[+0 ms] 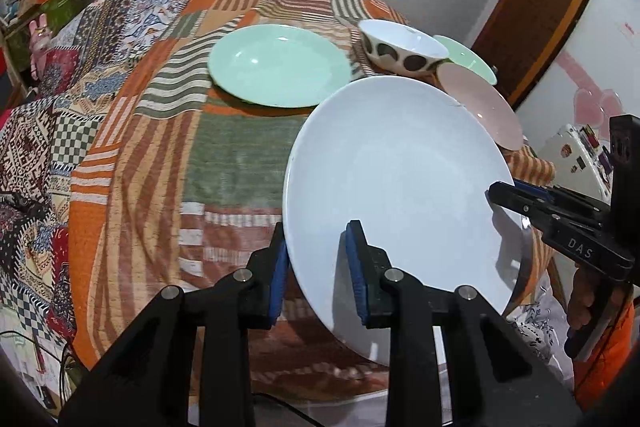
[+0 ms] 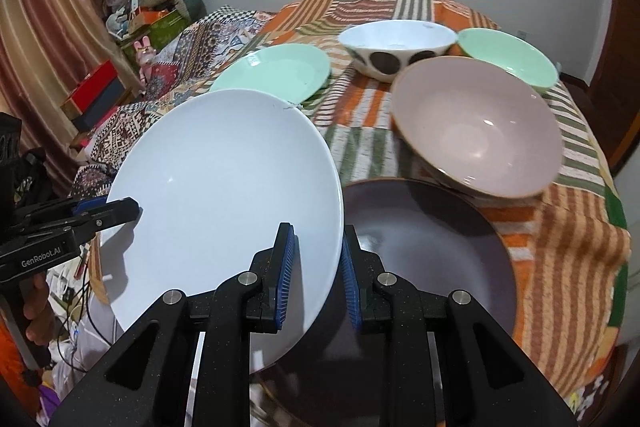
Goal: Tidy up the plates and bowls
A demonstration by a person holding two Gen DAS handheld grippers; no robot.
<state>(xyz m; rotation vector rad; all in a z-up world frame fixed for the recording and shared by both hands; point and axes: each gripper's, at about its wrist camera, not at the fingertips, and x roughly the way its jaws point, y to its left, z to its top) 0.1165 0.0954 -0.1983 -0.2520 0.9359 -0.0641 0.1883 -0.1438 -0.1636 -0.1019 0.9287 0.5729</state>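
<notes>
Together, the white plate (image 1: 396, 195) is clamped at opposite rims by the left tool (image 1: 320, 267) and right tool (image 2: 318, 271), tilted above the tabletop (image 1: 240, 155).

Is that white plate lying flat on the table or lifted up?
Lifted and tilted: the white plate is clamped at opposite rims by the left gripper and right gripper, above the dark plate.

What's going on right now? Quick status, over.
Left gripper and right gripper both clamped on white plate. Plate lifted, tilted. Dark plate directly beneath.
</notes>
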